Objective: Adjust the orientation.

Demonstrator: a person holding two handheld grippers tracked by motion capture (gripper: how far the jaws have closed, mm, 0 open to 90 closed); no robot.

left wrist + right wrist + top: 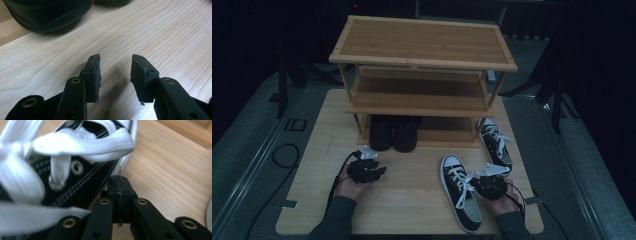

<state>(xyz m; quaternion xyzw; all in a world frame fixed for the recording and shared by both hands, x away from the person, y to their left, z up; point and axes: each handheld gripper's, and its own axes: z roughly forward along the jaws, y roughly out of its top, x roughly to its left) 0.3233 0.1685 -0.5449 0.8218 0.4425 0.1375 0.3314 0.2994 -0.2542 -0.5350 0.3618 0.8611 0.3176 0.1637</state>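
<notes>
Right gripper (119,202) has its jaws pressed flat together with nothing between them, tips just beside the near sneaker (460,192), against its side below the eyelets. That sneaker lies in front of the shoe rack (422,80), toe toward the person. With jaws shut it can only push, so the shoe may skid or twist, and a loose lace (82,145) could snag. Left gripper (115,75) hovers part open and empty over the table (162,35), near the black shoes (393,132) on the rack's bottom shelf. The second sneaker (495,142) stands at the rack's right foot.
</notes>
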